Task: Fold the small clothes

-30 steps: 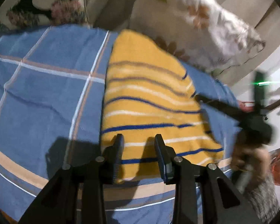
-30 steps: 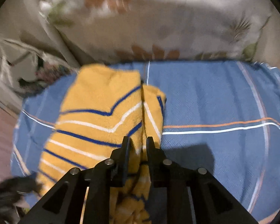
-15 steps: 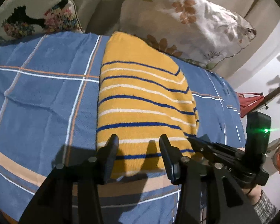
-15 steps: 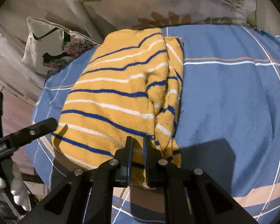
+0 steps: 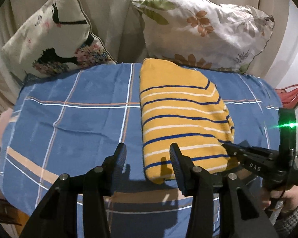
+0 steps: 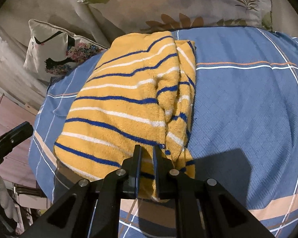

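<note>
Left wrist view: a folded yellow garment (image 5: 180, 123) with blue and white stripes lies on the blue plaid bedsheet (image 5: 79, 123), reaching from the sheet's far edge, by the pillows, almost to its near edge, right of the middle. The left gripper (image 5: 148, 159) hangs above the near edge with its fingers spread wide and holding nothing; the right-hand finger shows over the garment's near left corner, the other over bare sheet. At the garment's near right corner the right gripper (image 5: 231, 150) reaches in, held by a hand (image 5: 282, 196). A bird-print cushion (image 5: 53, 39) and a floral pillow (image 5: 204, 27) lean behind the far edge.

Right wrist view: the right gripper (image 6: 147, 154) has its fingers drawn narrow, pinching the garment's (image 6: 129, 99) near edge where a bunched fold runs along its right side. The sheet (image 6: 248, 109) lies bare to the right. The left gripper's tip (image 6: 12, 136) shows at the left border.
</note>
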Demonstrator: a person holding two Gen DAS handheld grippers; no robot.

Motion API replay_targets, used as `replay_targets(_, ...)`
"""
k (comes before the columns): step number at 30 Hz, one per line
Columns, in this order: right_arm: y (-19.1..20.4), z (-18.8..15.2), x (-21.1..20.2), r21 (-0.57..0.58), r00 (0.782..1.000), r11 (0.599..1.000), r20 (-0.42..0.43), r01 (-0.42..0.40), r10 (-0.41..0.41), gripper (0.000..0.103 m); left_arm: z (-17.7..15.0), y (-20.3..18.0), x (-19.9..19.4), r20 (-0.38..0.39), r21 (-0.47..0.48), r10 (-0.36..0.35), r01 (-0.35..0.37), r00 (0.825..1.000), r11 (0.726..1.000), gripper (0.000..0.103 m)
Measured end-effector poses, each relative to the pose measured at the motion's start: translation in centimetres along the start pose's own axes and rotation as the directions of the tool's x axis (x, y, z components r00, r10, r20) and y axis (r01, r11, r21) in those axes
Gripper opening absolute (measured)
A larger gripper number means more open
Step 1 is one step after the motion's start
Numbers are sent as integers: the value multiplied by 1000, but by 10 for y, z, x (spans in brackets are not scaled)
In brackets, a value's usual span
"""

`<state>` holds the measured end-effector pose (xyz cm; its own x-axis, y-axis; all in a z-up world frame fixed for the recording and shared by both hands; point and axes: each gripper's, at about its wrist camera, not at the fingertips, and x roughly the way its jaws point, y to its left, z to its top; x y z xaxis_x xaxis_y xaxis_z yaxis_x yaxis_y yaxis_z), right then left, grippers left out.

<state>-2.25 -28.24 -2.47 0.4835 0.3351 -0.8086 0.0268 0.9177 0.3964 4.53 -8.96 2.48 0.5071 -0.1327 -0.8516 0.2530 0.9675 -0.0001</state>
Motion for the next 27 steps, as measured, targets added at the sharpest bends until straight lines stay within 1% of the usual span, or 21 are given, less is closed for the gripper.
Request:
replay_targets(4,3,-3,-6,2,1000,1000,12,17,-17,11,-1,-6,-7,11,30,33,-34,999,999,45)
replay_targets(9,6,-10,-18,5,999,999,21,37,-37,14,-4,-11,-15,37,42,36,-38,999,998,45)
replay_targets(11,6,-14,-26,22,998,998,28,61,-62,34,-6,-13,-18,45,46,33,-35,998,998,45)
replay_targets(12,4,-16,-31,35,996,996,35,81,-82,48,-6,-13,-20,49,46,31,-33,998,998,45)
replay_targets(15,-3,-20,-48,79,993,993,74,86,-92,49,-8,-13,-23,59,41,21,-24,998,999,45)
replay_targets(18,-8,-23,-62,102,988,989,101,107,-118,49,-11,-13,-23,60,39,11,-13,998,999,45)
replay_targets(23,-10,-28,-72,112,984,986,110,127,-140,49,-15,-15,-22,58,47,0,-3,998,999,45)
replay_targets(27,-8,-29,-72,106,984,986,109,131,-143,52,-19,-13,-18,48,57,16,-18,999,998,46)
